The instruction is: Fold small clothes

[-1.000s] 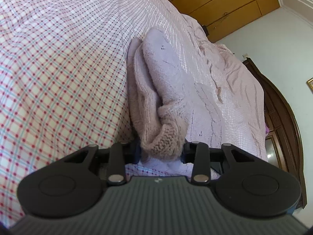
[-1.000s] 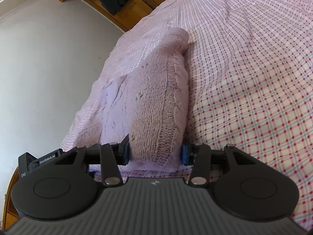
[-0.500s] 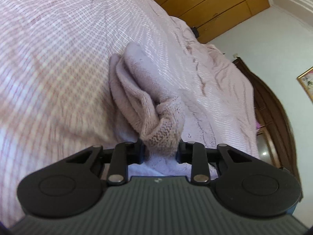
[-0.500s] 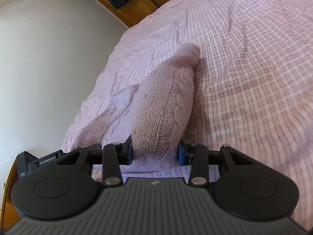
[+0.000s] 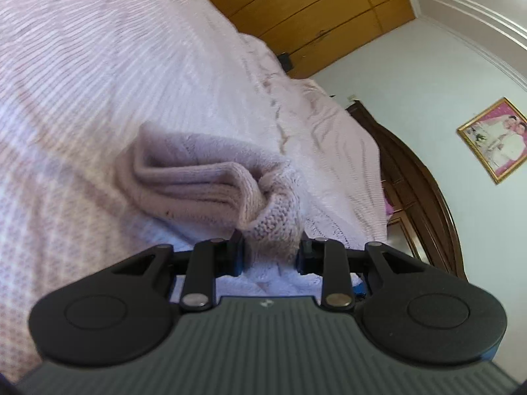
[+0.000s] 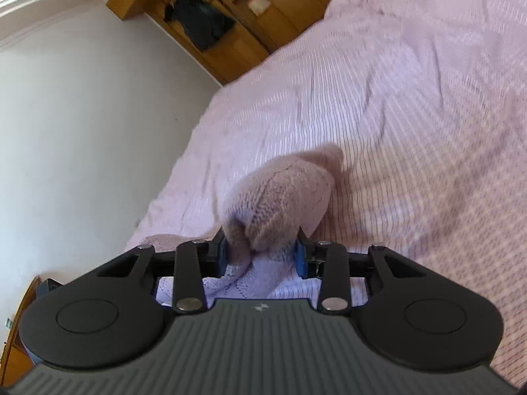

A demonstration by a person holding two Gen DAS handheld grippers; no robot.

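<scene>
Between my left jaws I am pinching a bunched edge of the pink knit garment (image 5: 210,177); my right jaws are closing on another bunch (image 6: 280,204). Beyond both, the checked bed (image 5: 98,65) is blurring, and the garment's lower part is dropping out of view behind my own body.

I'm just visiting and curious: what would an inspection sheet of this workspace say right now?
Surface: bed under a pink checked sheet, rumpled at the far side.
Job's things: pink knitted garment, bunched in layers, held up at two ends.
Clutter: nothing seen.
Grippers: left gripper shut on the knit; right gripper jaws closing, knit pressed between them.
Cables: nothing seen.
Surroundings: wooden wardrobe, framed picture, dark clothing on wooden shelving, white wall.
</scene>
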